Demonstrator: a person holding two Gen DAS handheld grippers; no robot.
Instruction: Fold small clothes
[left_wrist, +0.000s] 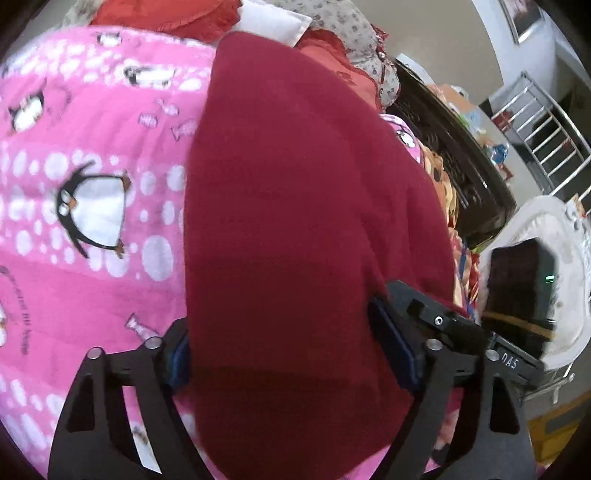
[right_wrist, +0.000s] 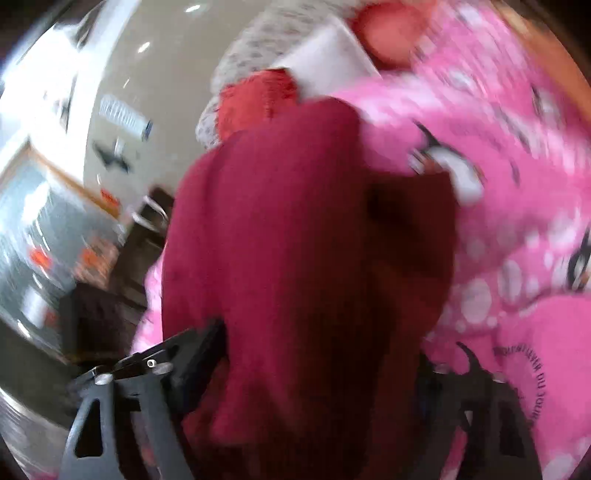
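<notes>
A dark red garment (left_wrist: 288, 192) lies as a long folded strip on a pink penguin-print blanket (left_wrist: 92, 184). My left gripper (left_wrist: 284, 321) straddles its near end. The jaws stand wide, with a blue pad at each side of the cloth, and I see no pinch in the fabric. The right wrist view is blurred. There the same dark red garment (right_wrist: 295, 240) runs between the wide-set fingers of my right gripper (right_wrist: 321, 339), with the pink blanket (right_wrist: 498, 221) to its right. The right finger is partly hidden behind the cloth.
Red, white and floral clothes (left_wrist: 303, 29) are piled at the far end of the blanket. A dark basket (left_wrist: 454, 158) and a white cushioned seat (left_wrist: 554, 236) stand off the right edge. Beyond them is a metal rack (left_wrist: 546, 125). Pale floor (right_wrist: 147, 110) shows in the right wrist view.
</notes>
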